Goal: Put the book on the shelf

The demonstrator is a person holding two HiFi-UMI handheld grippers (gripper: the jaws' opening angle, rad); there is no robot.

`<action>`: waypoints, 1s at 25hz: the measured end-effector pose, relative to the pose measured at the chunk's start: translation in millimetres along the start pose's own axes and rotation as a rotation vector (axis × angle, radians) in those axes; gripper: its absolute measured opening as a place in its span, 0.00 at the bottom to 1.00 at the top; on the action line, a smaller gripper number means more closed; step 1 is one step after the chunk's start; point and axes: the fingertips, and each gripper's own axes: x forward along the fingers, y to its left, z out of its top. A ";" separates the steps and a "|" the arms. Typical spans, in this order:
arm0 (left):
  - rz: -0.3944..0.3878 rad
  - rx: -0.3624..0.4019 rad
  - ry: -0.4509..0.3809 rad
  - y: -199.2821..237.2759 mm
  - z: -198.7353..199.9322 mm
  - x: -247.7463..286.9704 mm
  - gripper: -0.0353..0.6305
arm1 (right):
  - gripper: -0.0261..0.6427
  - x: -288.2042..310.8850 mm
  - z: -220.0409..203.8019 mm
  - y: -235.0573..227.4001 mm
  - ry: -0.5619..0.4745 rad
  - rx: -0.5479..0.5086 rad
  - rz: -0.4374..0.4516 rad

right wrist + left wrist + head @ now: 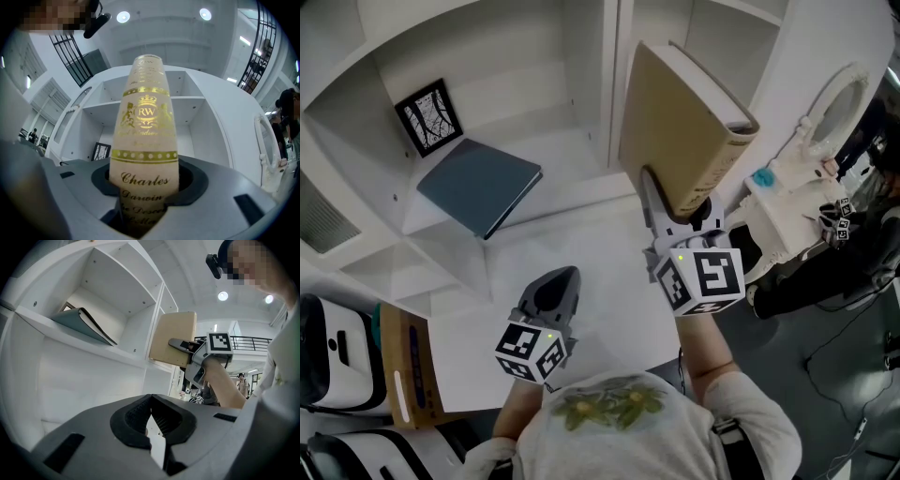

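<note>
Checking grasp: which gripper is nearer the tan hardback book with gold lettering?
Right. The right gripper clamps the tan hardback book; the left gripper is apart, below and left of it, shut, empty.

A white shelf unit of open, box-shaped compartments stands ahead of the left gripper. In the compartment up and to the left of that gripper, a flat blue-grey hardcover book lies on the board, one corner jutting past the front edge. Behind it, farther from the gripper, a small black-framed picture leans against the back wall.
</note>
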 end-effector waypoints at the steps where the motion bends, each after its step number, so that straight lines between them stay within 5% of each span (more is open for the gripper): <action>1: -0.002 0.000 0.001 -0.4 -0.1 0.5 0.09 | 0.39 1.2 0.2 -0.4 0.003 0.001 0.000; 25: 0.003 -0.001 0.011 -0.3 -2.7 0.7 0.09 | 0.39 26.0 -5.6 2.5 0.044 0.012 0.064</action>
